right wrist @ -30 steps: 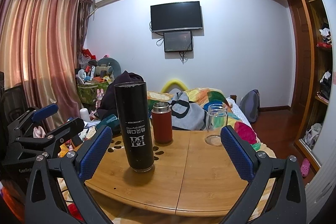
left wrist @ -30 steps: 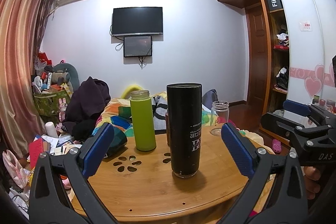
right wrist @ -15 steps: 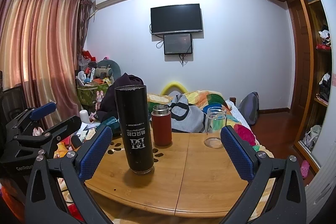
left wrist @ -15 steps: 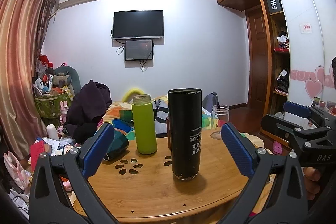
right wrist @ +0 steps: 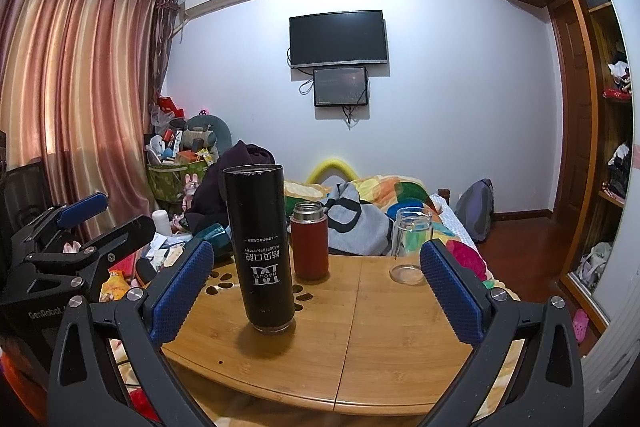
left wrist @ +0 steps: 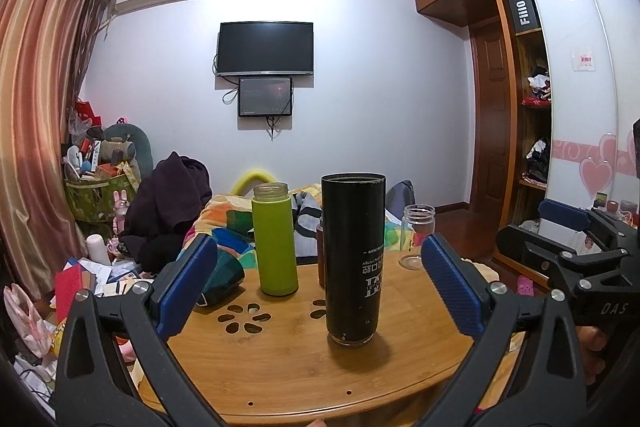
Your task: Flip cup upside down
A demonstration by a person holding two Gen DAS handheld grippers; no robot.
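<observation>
The tall black cup (left wrist: 353, 259) stands upside down on the round wooden table (left wrist: 280, 367), near the middle and a bit toward the front edge, its white writing turned over. The left gripper (left wrist: 318, 281) and the right gripper (right wrist: 316, 285) are both wide open, holding nothing and not touching the cup. Toward the back edge stand a green bottle (left wrist: 276, 239), a red bottle (right wrist: 309, 241) and a clear glass jar (right wrist: 411, 245).

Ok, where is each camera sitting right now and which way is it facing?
Left wrist: behind the open left tongs, low at the table edge, facing the black cup and wall TV; right tongs at right edge.
Right wrist: behind the open right tongs, same heading from further right; left tongs at left edge.
Shared: black cup standing inverted, clear glass jar, wooden table.
</observation>
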